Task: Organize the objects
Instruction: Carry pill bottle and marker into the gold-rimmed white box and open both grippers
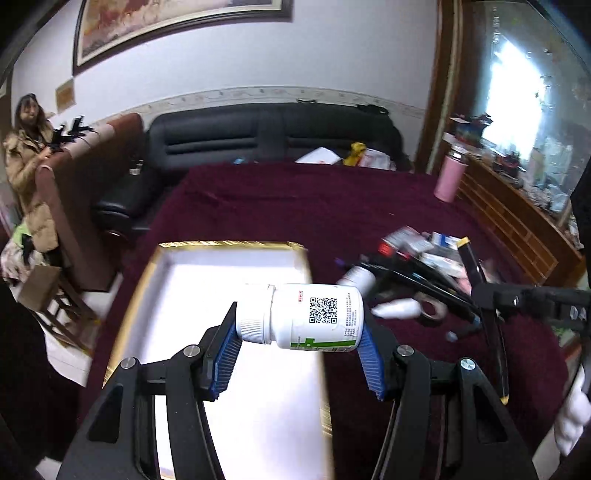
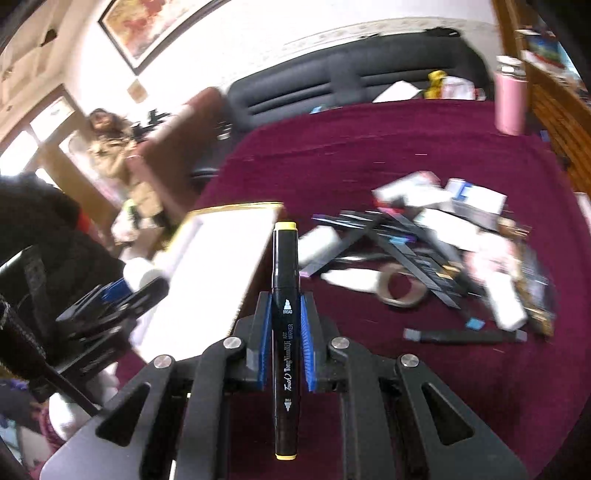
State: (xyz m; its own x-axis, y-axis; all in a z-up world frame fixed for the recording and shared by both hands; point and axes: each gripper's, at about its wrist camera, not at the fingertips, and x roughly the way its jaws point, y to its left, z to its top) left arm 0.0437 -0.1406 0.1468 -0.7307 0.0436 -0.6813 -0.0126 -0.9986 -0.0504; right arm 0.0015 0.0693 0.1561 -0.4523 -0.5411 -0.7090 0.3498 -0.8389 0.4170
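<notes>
Left wrist view
Left claw [image 1: 299,332]: grasping a white pill bottle [image 1: 310,319] crosswise, cap against the left blue pad, base against the right one.
Below the claw: a white tray [image 1: 192,280] with a gold rim, bare inside, lying on the worktop [image 1: 295,206].
Right of the claw: a blurred heap of markers, small boxes and a tape roll [image 1: 430,312].
Worktop: covered in dark red cloth.
Beyond the claw: a black sofa [image 1: 258,136] against a pale wall with a framed picture [image 1: 177,26]; a pink flask [image 1: 448,177] at the far right edge of the cloth; a person in a tan coat [image 1: 27,177] far left.

Right wrist view
Right claw [image 2: 285,314]: clenched on a black marker [image 2: 285,295], yellow-capped at both ends, pointing straight ahead.
Ahead and left of the claw: the tray's near edge, with the left claw at far left.
Right of the claw: the heap, and one marker lying alone [image 2: 465,336] on the red cloth.
Room: wooden cabinet [image 2: 554,110] at far right.
</notes>
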